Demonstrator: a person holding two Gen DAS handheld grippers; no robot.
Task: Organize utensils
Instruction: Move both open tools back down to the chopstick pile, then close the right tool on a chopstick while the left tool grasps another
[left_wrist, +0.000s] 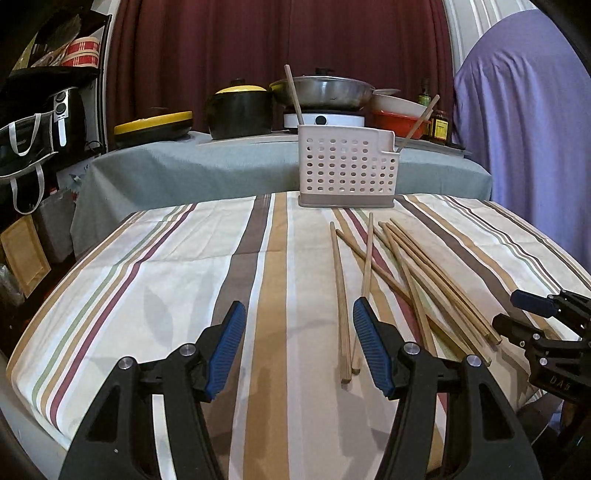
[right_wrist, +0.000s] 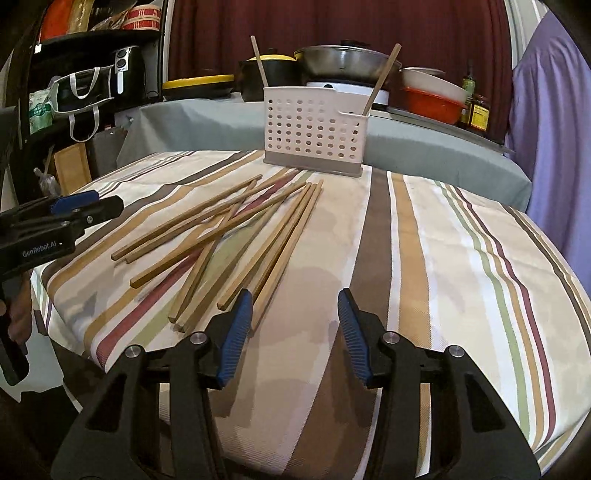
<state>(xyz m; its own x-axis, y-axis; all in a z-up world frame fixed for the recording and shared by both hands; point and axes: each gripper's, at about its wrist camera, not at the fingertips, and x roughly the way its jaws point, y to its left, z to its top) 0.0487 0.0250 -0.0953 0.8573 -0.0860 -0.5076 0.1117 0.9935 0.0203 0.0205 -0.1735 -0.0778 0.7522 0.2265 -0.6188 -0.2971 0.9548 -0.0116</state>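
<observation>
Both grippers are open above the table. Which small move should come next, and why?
Probably lower the open left gripper onto the nearest wooden chopsticks beside its right finger. Only two chopsticks stand in the white perforated plastic holder; the rest lie loose on the striped cloth. The right gripper holds nothing either.

maroon curtain (left_wrist: 277, 44), grey-covered counter (left_wrist: 184, 166), shelf (left_wrist: 55, 74)

Perforated holder (left_wrist: 348, 168) stands at far edge of table (left_wrist: 184, 258); one chopstick (left_wrist: 294, 95) upright in its left end, another (left_wrist: 419, 123) leaning in right compartment. Loose chopsticks (right_wrist: 236, 236) lie crossed on the cloth before it. Cookware (left_wrist: 325, 90) on counter behind.
</observation>
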